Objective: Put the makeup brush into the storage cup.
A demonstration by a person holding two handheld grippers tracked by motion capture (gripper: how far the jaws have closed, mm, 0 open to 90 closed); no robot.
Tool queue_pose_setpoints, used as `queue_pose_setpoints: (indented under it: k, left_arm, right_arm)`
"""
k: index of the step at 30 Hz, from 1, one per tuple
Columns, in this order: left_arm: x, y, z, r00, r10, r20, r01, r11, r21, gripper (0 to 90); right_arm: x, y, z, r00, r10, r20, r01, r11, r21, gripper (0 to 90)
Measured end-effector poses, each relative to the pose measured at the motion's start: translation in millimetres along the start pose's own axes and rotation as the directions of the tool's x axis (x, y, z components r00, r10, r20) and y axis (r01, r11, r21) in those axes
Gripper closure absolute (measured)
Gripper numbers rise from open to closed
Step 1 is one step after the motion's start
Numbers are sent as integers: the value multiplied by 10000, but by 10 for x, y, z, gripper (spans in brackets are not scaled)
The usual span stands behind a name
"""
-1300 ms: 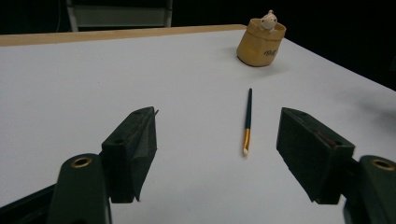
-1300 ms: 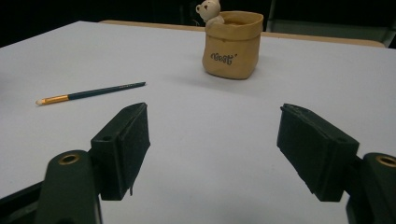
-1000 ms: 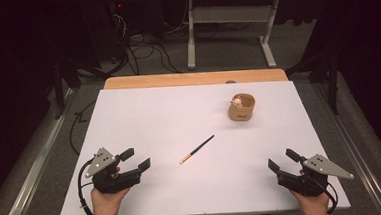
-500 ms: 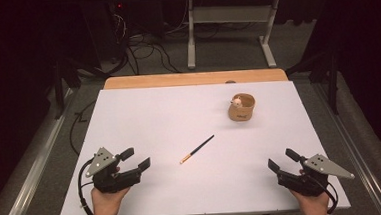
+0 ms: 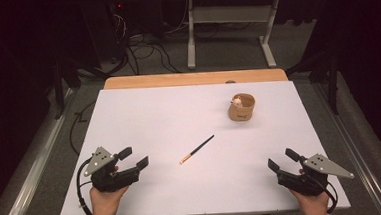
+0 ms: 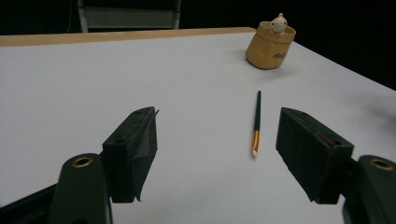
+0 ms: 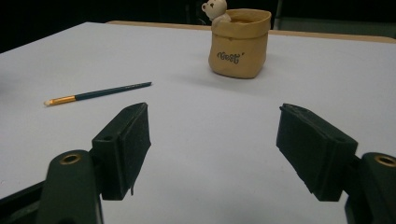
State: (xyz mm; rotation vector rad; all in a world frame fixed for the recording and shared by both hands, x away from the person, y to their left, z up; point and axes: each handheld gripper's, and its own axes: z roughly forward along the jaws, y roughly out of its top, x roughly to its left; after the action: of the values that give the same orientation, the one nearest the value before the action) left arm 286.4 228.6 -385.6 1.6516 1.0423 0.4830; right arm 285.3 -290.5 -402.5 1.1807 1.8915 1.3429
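Tongs both spread wide, empty: left tongs [image 5: 135, 158] near-left, right tongs [image 5: 280, 160] near-right on table [image 5: 149, 115]; paintbrush [image 5: 197, 149] lies between, untouched.

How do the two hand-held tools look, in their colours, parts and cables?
Each is black with two block-shaped jaws. The left tool and the right tool each carry a grey three-cornered plate on top, and a black cable trails from each. In the gripper views, brass-coloured rivets sit at the jaw bases. No sleeves are visible.
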Motion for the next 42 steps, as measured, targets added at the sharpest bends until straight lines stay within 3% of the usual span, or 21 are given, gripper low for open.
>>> queue_pose_setpoints:
  k: [26, 38, 42]
  left_arm:
    - [30, -5, 2, 9998, -91, -172, 91, 10000, 35, 299]
    - [29, -8, 5, 9998, -96, -156, 97, 9999, 51, 299]
    - [33, -10, -2, 9998, -139, -162, 139, 9999, 25, 299]
  right_arm:
    - [5, 18, 18, 10000, 5, -39, -5, 9999, 116, 277]
    - [95, 139, 81, 9977, -242, -631, 251, 9996, 132, 292]
    - [85, 160, 110, 9969, -24, -781, 35, 9999, 142, 293]
